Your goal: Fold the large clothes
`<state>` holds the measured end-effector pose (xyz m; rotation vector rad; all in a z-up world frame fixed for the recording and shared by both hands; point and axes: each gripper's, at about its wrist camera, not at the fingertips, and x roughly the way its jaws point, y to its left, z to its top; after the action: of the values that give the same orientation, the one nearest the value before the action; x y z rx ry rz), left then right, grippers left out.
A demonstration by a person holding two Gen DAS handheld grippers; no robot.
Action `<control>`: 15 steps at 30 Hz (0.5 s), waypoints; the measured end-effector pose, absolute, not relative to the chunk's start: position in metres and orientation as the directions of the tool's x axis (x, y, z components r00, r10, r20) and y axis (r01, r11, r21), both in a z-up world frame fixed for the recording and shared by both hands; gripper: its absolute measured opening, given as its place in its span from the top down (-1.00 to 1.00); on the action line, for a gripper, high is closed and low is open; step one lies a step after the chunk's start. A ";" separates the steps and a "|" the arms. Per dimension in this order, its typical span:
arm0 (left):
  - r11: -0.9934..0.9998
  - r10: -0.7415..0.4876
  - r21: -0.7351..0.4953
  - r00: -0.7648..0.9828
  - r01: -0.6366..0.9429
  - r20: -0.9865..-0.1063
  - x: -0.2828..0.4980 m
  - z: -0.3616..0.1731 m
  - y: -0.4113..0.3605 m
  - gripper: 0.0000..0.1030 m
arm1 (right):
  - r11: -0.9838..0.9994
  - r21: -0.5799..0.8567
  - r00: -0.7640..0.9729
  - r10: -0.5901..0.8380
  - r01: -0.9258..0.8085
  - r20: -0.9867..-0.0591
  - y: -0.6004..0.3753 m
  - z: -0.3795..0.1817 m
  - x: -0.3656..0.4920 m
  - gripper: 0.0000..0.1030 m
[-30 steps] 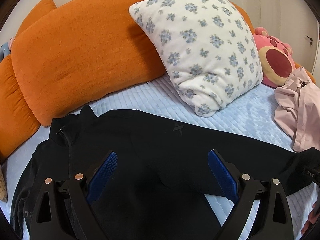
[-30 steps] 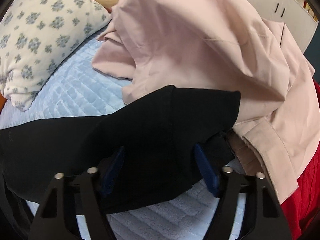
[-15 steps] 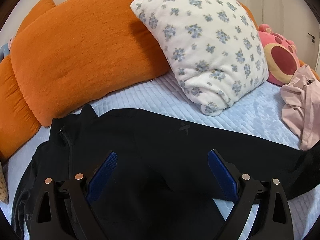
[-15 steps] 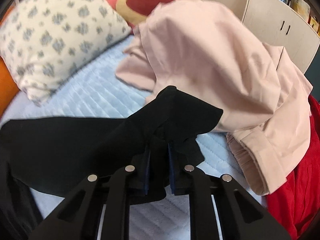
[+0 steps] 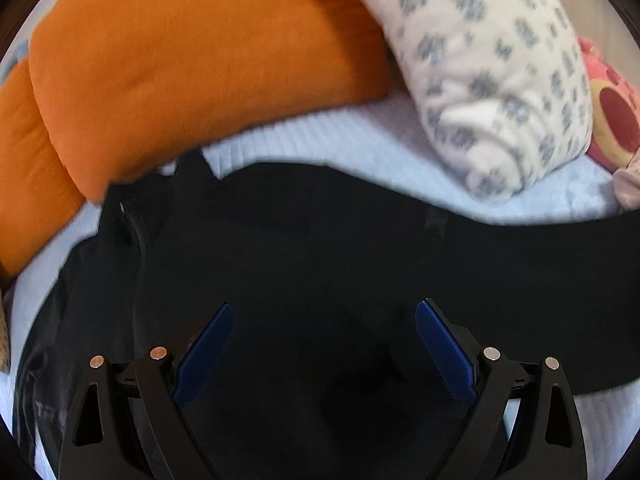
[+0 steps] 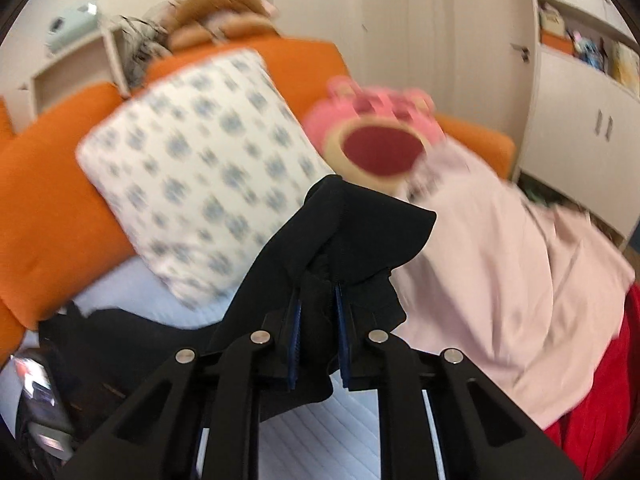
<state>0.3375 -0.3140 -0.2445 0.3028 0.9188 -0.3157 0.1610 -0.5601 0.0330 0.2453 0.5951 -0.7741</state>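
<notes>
A second ago our right gripper (image 6: pixel 317 312) straddled the sleeve end (image 6: pixel 360 232) with its jaws apart, low on the bed; now it has clamped tight on that cuff and lifted it, so the black cloth rises in a bunched peak before the floral pillow (image 6: pixel 200 184) and pink plush toy (image 6: pixel 376 140). Our left gripper (image 5: pixel 322 320) hangs with jaws spread wide over the black jacket (image 5: pixel 280 264), holding nothing; whether it touches the cloth we cannot tell. The jacket lies spread on the pale blue quilt (image 5: pixel 352 140), collar toward the orange cushion (image 5: pixel 192 72). Only the right view shows the pink garment (image 6: pixel 500 272), red fabric (image 6: pixel 600 400) and white cabinets (image 6: pixel 580 128); only the left shows the jacket's zipped collar (image 5: pixel 128 216).
</notes>
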 end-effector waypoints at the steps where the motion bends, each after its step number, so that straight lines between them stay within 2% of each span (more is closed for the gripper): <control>1: 0.910 -0.141 0.107 0.542 0.400 -0.828 0.338 -0.253 -0.314 -0.82 | 0.714 -0.005 0.585 -0.576 0.700 -0.571 -0.554 0.045 0.165 0.70; 6: 0.897 -0.173 0.070 0.491 0.437 -0.854 0.332 -0.280 -0.313 -0.81 | 0.822 -0.002 0.706 -0.490 0.569 -0.511 -0.512 0.103 0.201 0.70; 15: 0.908 -0.255 -0.058 0.437 0.416 -0.862 0.334 -0.285 -0.293 -0.80 | 0.955 -0.139 0.823 -0.296 0.261 -0.485 -0.380 0.158 0.274 0.70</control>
<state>0.3344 -0.2933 -0.2854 0.1719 1.0381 -0.4197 0.2739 -0.3797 0.1582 -0.0678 0.5269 -0.2967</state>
